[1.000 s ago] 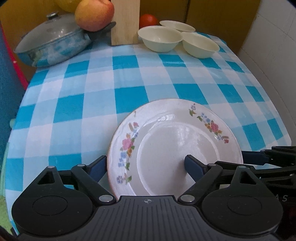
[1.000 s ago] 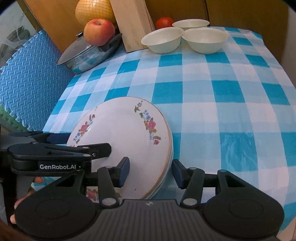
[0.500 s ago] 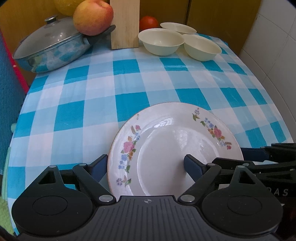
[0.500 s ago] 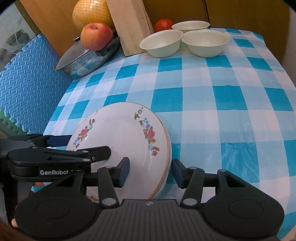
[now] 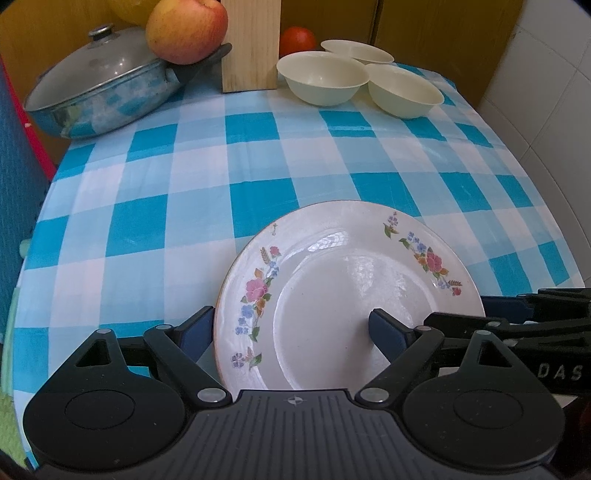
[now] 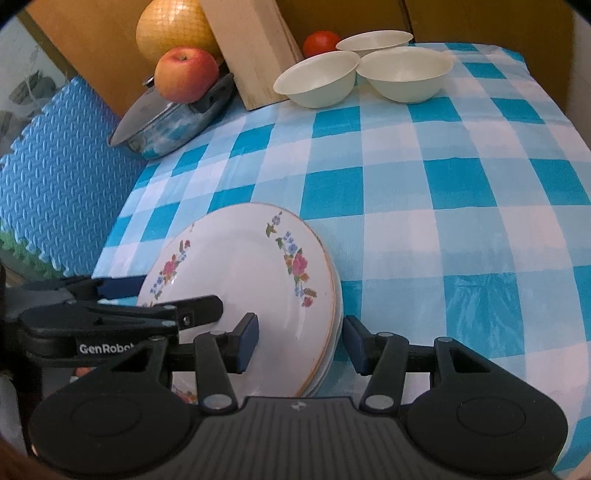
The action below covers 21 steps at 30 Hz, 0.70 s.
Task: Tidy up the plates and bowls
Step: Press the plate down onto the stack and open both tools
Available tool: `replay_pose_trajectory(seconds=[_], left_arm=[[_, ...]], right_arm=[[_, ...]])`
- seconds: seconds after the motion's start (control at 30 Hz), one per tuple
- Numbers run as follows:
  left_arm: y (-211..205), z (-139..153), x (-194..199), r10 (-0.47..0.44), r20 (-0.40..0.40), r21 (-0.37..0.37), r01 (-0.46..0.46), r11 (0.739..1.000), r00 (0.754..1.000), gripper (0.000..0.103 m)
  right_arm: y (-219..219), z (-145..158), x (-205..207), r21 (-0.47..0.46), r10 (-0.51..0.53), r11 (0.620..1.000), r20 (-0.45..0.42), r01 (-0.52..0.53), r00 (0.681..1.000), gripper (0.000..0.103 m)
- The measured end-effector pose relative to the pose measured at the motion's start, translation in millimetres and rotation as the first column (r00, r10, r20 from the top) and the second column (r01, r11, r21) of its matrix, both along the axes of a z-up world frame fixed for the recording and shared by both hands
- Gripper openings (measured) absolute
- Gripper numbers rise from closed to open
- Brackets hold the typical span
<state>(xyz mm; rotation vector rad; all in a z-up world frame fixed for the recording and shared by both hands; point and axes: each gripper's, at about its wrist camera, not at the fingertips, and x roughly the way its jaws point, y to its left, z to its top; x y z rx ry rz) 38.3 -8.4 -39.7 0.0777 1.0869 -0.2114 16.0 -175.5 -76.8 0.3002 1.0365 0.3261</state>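
Left wrist: both open grippers straddling stacked floral plates (image 5: 347, 291)

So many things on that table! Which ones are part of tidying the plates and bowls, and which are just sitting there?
Part of the job:
- stack of floral plates
- three cream bowls

Just lying about:
- lidded pan
- apple
- tomato
- wooden board
- yellow pomelo

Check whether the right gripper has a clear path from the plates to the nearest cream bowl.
Probably yes. Between the right gripper, open astride the plate stack, and the nearest bowl lies only bare checked tablecloth.
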Motion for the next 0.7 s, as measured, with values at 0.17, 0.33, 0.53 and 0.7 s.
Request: replay_pose_trajectory(seconds=[0.17,0.33,0.53,0.7], left_arm=[[0,2,7,0.015,-0.018,-0.002,-0.015,1.000,1.000,0.091],[-1,6,15,0.032,-0.021,-0.011,-0.033,0.999,0.999,0.091],[-5,18,33,0.032,0.030,0.008,-0.032,0.999,0.999,0.091],[-10,22,49,0.037,0.037,-0.004,-0.037,0.999,0.999,0.091]], right_arm=[[-2,6,4,0.012,-0.018,1.000,0.015,0.018,1.000,0.050],[-6,13,12,0.023,-0.028,0.999,0.041,0.027,0.999,0.050],[-13,21,27,0.025,-0.053,0.998,0.063,0.052,0.997,0.050],[-18,26,39,0.038,-0.071,0.997,0.075,0.069,0.995,0.050]])
